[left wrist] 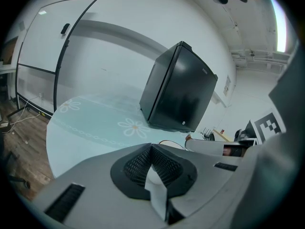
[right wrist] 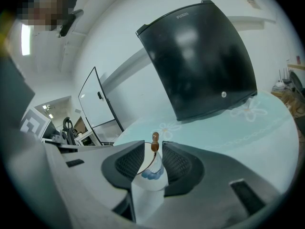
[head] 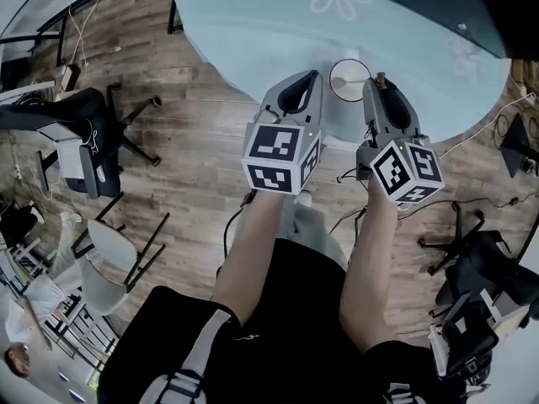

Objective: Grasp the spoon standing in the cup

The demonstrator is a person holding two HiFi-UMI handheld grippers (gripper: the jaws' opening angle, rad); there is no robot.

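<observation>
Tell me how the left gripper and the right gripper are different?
The left gripper has jaws together, nothing between; the right gripper has jaws apart around the spoon handle. The left gripper aims beside the white cup; the right gripper aims straight at it. Both are grey with marker cubes.

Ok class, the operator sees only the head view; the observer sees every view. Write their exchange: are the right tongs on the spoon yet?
Operator: Is the spoon between the right tongs?
Observer: Yes, its brown knob stands in the gap; the jaws are apart, not pressing.
Operator: And the cup?
Observer: It sits just below the knob and bears a blue pattern.
Operator: And the left tongs?
Observer: Shut, nothing between them.
</observation>
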